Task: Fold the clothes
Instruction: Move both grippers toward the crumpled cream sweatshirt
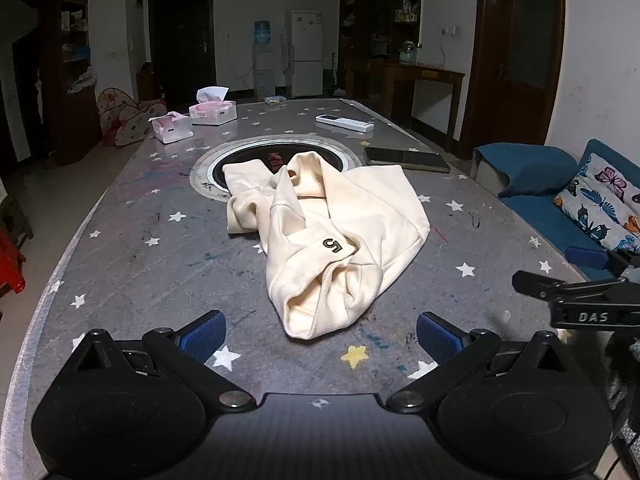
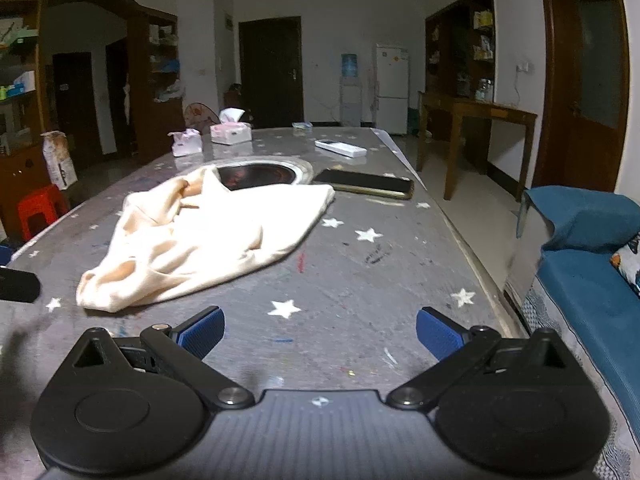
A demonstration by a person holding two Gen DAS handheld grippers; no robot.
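2 hand-held grippers, left (image 1: 321, 334) and right (image 2: 320, 330), spread apart; cream garment (image 1: 340, 236) crumpled, "5" patch showing.

Dim room (image 2: 400, 8) (blue sofa (image 2: 592, 280))

Cut off by the right edge of the left wrist view: the right gripper (image 1: 600, 284), seen only in part, with one blue pad and a black clamp arm showing, grip unreadable. Hidden beyond the left gripper (image 1: 320, 334): the near rim of the black round plate (image 1: 256, 160), covered by the cream garment (image 1: 336, 236), its red lettering too dark to read. Too small to identify: the items on the far shelves (image 2: 482, 36).
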